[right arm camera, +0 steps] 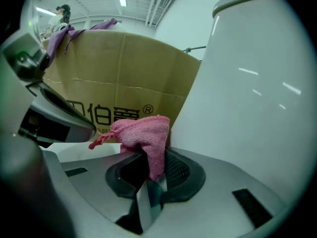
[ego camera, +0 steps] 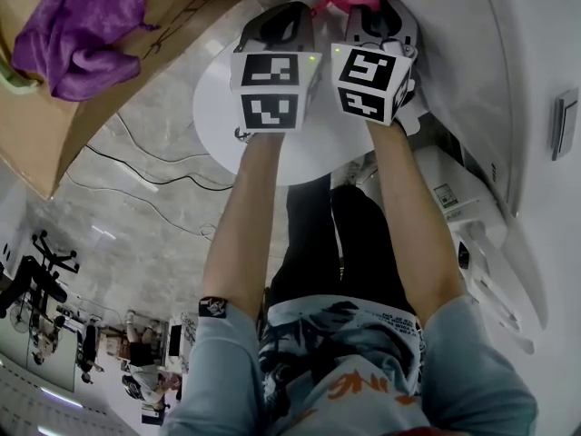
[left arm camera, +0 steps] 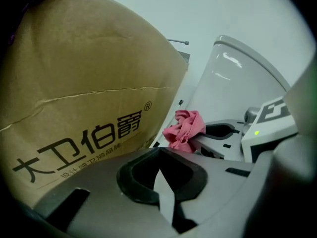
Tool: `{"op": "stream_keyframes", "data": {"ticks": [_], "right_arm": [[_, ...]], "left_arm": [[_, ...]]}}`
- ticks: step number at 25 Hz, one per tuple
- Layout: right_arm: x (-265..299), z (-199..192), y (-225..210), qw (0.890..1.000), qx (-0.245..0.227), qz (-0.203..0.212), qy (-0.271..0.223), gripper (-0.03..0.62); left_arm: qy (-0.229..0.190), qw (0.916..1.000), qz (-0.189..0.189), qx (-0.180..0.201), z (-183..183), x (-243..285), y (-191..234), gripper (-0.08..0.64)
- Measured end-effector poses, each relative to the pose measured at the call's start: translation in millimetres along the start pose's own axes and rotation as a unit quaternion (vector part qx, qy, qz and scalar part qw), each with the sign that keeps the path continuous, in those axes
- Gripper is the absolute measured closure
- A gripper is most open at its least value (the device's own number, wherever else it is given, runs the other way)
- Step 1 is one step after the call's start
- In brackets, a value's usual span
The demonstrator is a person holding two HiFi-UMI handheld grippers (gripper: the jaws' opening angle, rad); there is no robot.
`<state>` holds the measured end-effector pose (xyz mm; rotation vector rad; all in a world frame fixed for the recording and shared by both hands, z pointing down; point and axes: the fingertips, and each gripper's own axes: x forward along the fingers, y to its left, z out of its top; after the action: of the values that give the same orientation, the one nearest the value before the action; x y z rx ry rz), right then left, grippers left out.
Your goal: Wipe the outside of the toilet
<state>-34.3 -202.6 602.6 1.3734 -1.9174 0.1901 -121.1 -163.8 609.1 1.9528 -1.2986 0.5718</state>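
Our right gripper (right arm camera: 148, 170) pinches the pink cloth (right arm camera: 144, 133), with the white wall of the toilet (right arm camera: 247, 93) just to its right. Our left gripper (left arm camera: 159, 172), closed and empty, sits farther off.

Probably a lab: floor cables (ego camera: 154, 172), cardboard box (ego camera: 54, 139)

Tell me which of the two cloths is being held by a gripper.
The pink cloth, pinched by the right gripper; the purple cloth lies draped over the cardboard box.
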Motion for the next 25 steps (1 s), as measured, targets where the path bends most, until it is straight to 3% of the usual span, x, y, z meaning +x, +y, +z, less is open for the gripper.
{"op": "stream_keyframes", "data": {"ticks": [5, 10, 16, 25], "right_arm": [[-1, -9, 0, 1.000, -0.012, -0.008, 0.014, 0.517], [-11, -35, -7, 0.999, 0.031, -0.016, 0.040, 0.522], [-21, -47, -11, 0.998, 0.047, -0.016, 0.045, 0.522], [-38, -65, -16, 0.998, 0.039, -0.018, 0.051, 0.522]], "left_arm": [[0.004, 1.0000, -0.003, 0.005, -1, 0, -4, 0.538], [0.009, 0.9999, -0.005, 0.011, -6, -2, -12, 0.538], [0.010, 0.9998, -0.008, 0.018, -9, -5, -24, 0.538], [0.024, 0.9991, -0.017, 0.032, -24, -12, -43, 0.537]]}}
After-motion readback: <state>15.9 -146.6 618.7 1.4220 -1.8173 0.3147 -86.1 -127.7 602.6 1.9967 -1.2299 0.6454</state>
